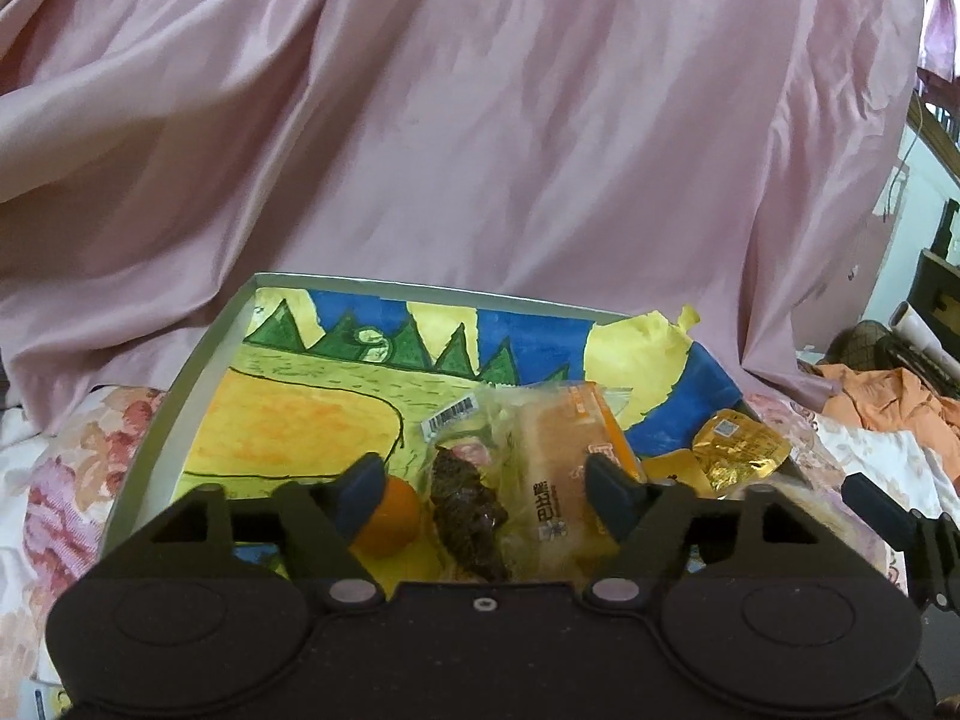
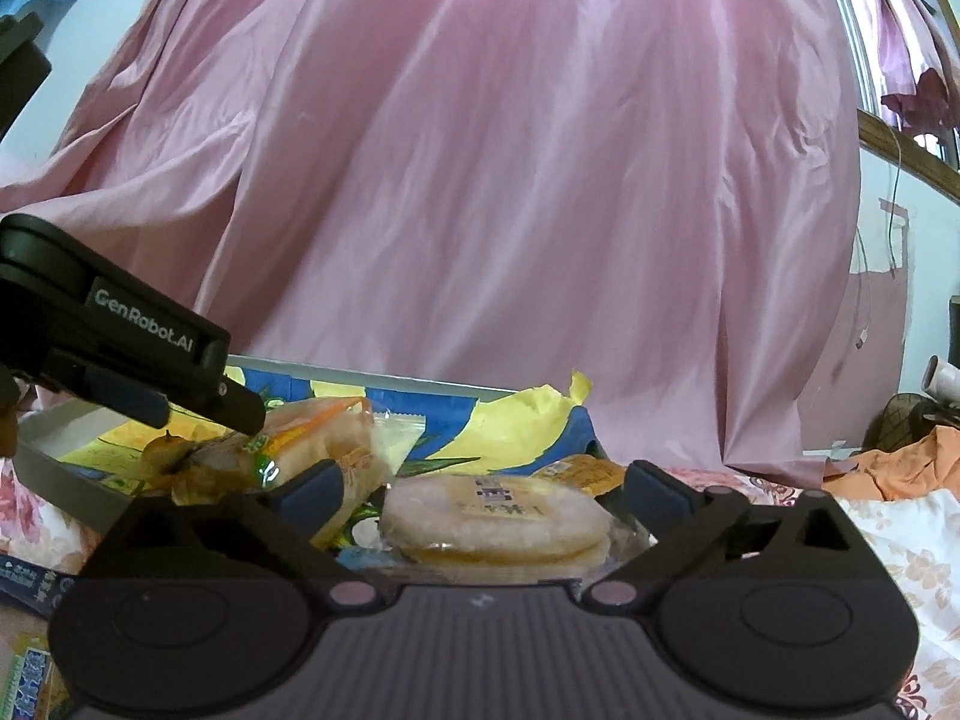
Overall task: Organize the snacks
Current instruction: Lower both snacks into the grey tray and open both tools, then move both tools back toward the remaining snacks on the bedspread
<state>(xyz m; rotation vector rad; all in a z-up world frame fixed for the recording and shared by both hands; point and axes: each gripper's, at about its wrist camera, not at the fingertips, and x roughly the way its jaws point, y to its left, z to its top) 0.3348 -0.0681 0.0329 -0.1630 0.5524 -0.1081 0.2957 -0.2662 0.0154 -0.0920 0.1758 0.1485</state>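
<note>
Shallow box (image 1: pixel 180 396) on the bed already holds several snacks: bread packet (image 1: pixel 558 468), dark wrapped piece (image 1: pixel 468 516), orange (image 1: pixel 390 516), gold sachet (image 1: pixel 738 450), rice crackers (image 2: pixel 498 516). Left gripper (image 1: pixel 486 489) and right gripper (image 2: pixel 480 492) both spread, holding nothing. Blue packets (image 2: pixel 24 588) beside the box are apparently still left.

The curtain (image 1: pixel 480 120) in front of me is a pink cloth with a satin sheen, hanging in soft folds. My left gripper (image 1: pixel 486 489) is matt black plastic with dull blue pads; my right gripper (image 2: pixel 483 489) looks the same, its body finely ribbed. The tray (image 1: pixel 198 360) has smooth, matt grey-white walls and a lining of painted paper (image 1: pixel 300 420) — matt, slightly crumpled at one corner. The bread packet (image 1: pixel 558 456) and rice cracker packet (image 2: pixel 498 516) are clear, glossy plastic film; the gold sachet (image 1: pixel 741 450) is shiny, wrinkled foil. The bedsheet (image 1: pixel 66 480) is matt floral cloth.
</note>
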